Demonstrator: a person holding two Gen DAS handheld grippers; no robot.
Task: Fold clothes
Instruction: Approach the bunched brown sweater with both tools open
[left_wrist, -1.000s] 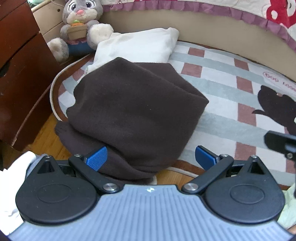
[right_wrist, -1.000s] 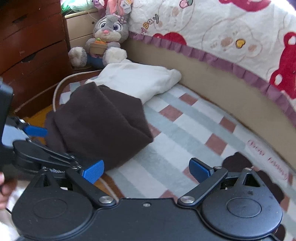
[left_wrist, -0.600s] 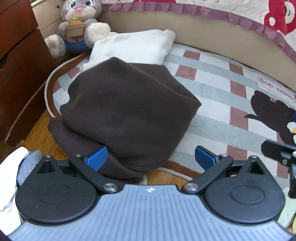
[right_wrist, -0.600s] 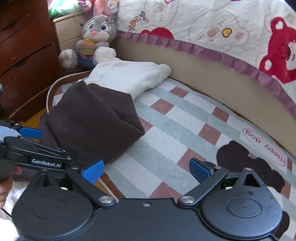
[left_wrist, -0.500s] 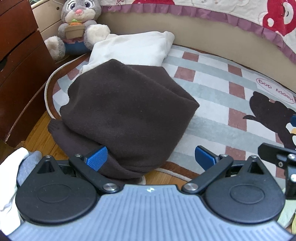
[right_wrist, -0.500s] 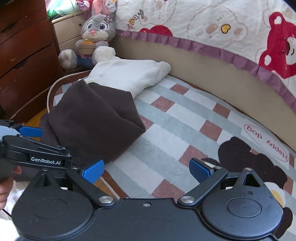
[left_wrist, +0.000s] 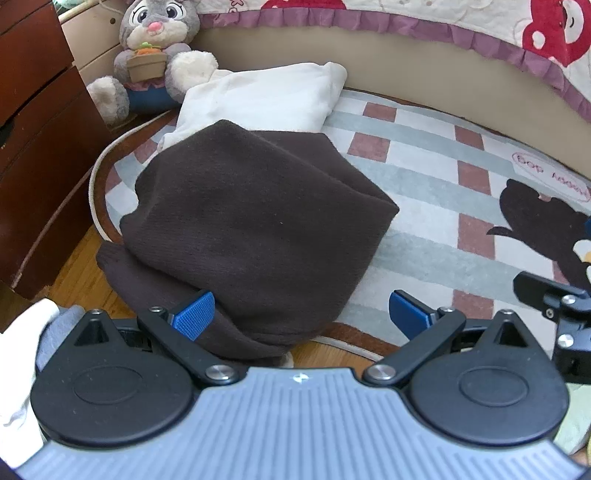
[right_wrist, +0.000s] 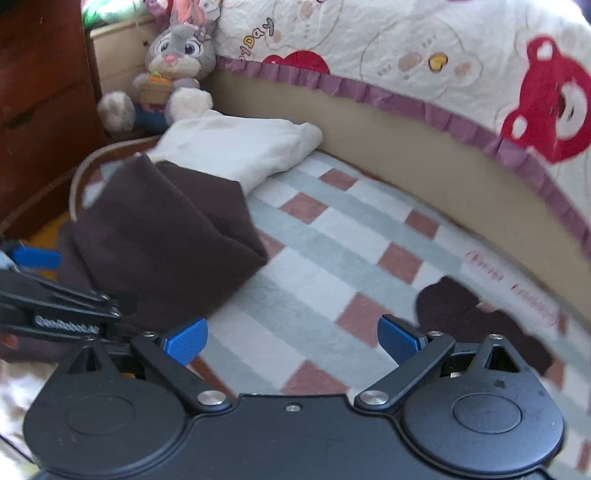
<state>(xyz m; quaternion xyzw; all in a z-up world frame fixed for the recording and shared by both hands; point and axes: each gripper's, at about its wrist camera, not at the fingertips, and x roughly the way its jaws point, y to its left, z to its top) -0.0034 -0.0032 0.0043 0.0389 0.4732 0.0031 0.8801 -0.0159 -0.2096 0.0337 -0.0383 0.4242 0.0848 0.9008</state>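
Observation:
A folded dark brown garment (left_wrist: 251, 221) lies on the left part of a checked rug (left_wrist: 424, 177), its near edge hanging over the rug's border. Behind it rests a folded white garment (left_wrist: 266, 99). My left gripper (left_wrist: 301, 314) is open, just above the brown garment's near edge, with nothing held. The right wrist view shows the brown garment (right_wrist: 162, 236) at the left and the white garment (right_wrist: 240, 147) beyond it. My right gripper (right_wrist: 291, 339) is open over the bare rug (right_wrist: 332, 243), to the right of the brown garment. The left gripper's body (right_wrist: 55, 314) shows at the left edge.
A grey stuffed rabbit (left_wrist: 151, 55) sits in the far left corner. A dark wooden dresser (left_wrist: 33, 129) stands along the left. A bed with a bear-print quilt (right_wrist: 443, 66) runs along the back. White and grey cloth (left_wrist: 26, 350) lies at my near left.
Both grippers have drawn back and up a little from the brown garment, so the view has widened. The right wrist view has swung and is blurred. Both stay open.

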